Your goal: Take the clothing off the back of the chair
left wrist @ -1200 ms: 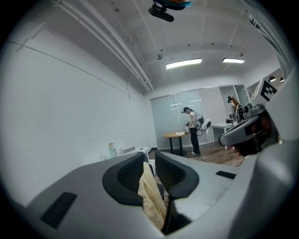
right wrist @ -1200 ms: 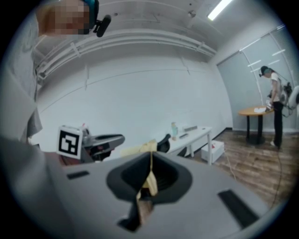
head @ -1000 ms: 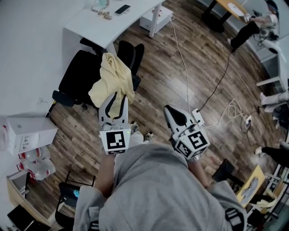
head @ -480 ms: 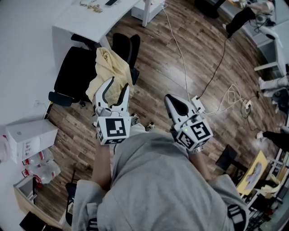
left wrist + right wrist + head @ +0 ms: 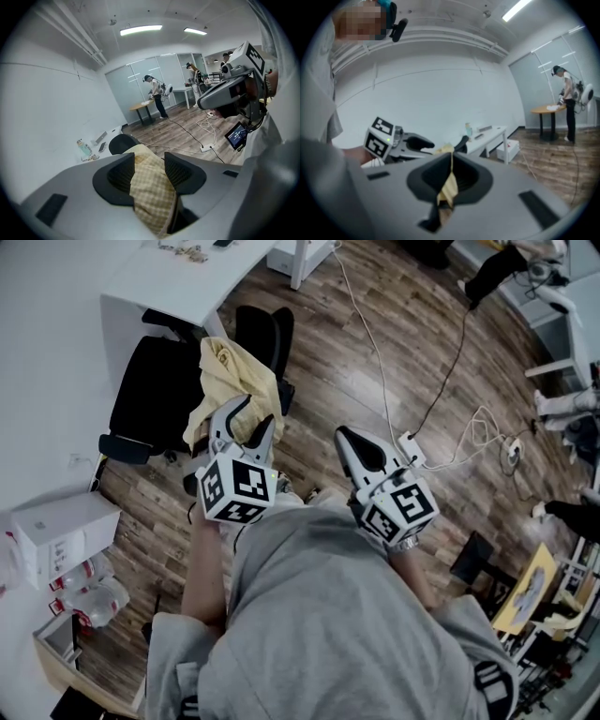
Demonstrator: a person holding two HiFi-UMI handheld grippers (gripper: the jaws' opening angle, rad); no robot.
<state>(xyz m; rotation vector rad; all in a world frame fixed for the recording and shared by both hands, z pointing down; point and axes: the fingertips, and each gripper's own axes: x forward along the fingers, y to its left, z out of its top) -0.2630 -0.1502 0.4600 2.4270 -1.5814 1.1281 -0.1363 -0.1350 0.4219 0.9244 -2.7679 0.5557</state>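
Where my head camera looks steeply down, the pale yellow checked garment hangs draped over the back of the black office chair, which stands beside the white desk. My left gripper sits at the cloth's lower edge with its jaws spread; they have just been opening. My right gripper hangs over the brown wooden floor, well apart from the chair, its black jaws drawn together and bare. Only this view shows the white power strip and its cables on the floor.

In the left gripper view, what the head camera cannot show comes clear: a fold of the pale yellow checked garment runs down between my two ribbed pads, which stand wide and are not clamped on it. The rounded top of the black office chair rises just behind, and my right gripper shows at the right, jaws together.

In the right gripper view, my right gripper is closed to a thin slit, grasping nothing; yellow only shows through that slit. Above it I see the pale yellow checked garment on the black office chair, my left gripper beside it, the white desk behind
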